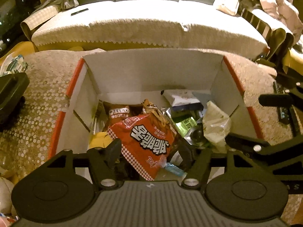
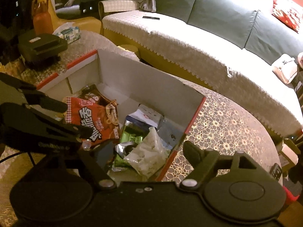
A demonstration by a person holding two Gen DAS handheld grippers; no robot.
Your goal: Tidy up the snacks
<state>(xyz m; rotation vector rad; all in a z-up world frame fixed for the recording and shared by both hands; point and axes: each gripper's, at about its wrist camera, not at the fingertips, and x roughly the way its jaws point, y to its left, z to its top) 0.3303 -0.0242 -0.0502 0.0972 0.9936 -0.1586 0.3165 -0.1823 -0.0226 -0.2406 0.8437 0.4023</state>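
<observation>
Far left on the lace-covered table: a black device, a tissue pack and a red bottle behind it. Centre: the white cardboard box with red edges sits open on the table, sofa beyond it.

Your left gripper hangs over the box's left half with its fingers spread apart. The red snack bag lies between them, resting in the box, not pinched. An Oreo pack lies behind it.

Right half of the box: a green foil packet and a pale clear bag lie loose on the bottom.

Your right gripper is released, with one finger over the box and the other outside its red right edge, gripping nothing.
</observation>
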